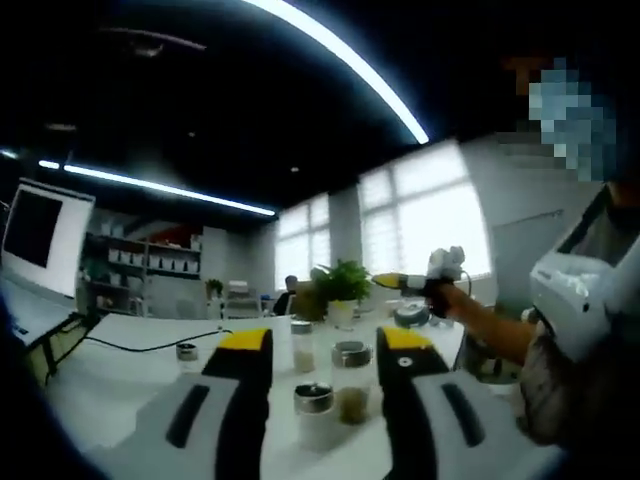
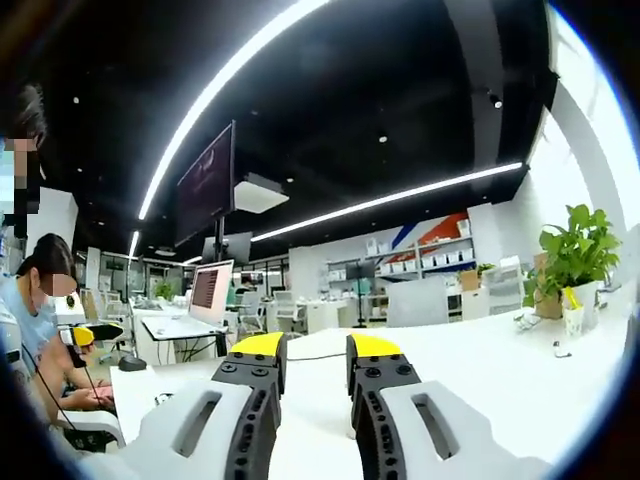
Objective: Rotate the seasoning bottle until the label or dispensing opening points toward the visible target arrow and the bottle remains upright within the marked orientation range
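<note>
The left gripper (image 1: 322,372) — jaws apart — frames the upright seasoning bottle (image 1: 351,382) at lower centre; the right gripper (image 2: 316,372), also apart, faces bare table (image 2: 480,370).

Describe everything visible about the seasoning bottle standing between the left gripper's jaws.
In the left gripper view, the seasoning bottle is a small clear jar, glass or plastic by its look, with a dark round metallic lid. Brownish seasoning fills its lower part. It stands upright on the white table, framed between the jaws of the left gripper, which are spread and not touching it. A shorter jar stands just in front of it. No label or opening can be made out.
</note>
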Available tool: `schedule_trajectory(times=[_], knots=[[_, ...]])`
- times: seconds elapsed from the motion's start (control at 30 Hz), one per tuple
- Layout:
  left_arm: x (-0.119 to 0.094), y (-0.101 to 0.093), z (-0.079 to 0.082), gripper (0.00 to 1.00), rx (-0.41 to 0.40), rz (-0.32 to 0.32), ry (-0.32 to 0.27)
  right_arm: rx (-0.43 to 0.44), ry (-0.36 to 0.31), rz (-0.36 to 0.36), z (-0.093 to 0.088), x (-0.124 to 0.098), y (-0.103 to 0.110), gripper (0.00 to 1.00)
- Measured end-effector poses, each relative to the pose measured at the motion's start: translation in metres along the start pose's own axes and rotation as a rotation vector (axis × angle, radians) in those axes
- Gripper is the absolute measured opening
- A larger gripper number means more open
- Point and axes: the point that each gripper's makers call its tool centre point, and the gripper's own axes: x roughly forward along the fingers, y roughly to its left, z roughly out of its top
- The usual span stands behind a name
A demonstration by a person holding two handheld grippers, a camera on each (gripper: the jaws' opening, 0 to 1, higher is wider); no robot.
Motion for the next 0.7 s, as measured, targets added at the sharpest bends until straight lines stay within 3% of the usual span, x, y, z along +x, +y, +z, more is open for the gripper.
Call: schedule_trajectory(times=[0.13,0.27,0.53,0.67,0.7], knots=[[0.001,-0.001,-0.002,0.44,0.025,0.004,0.019,0.003,0.018,-0.008,-0.004,0.007,-0.007,0.27],[-0.001,-0.01,0.003,0.44,-0.002,-0.034,-0.005,0.005,0.044,-0.013,-0.013,0.015,-0.012,0.35],[-0.002,-0.007,-0.001,0.39,0.048,-0.006,0.027,-0.015,0.06,-0.018,-0.026,0.04,-0.016,0.39],[-0.003,-0.003,0.001,0.39,0.027,-0.006,0.011,0.005,0.079,-0.046,-0.038,0.059,-0.026,0.45],[-0.004,-0.002,0.0,0.39,0.022,-0.005,0.012,0.053,0.091,-0.067,-0.044,0.064,-0.029,0.45]])
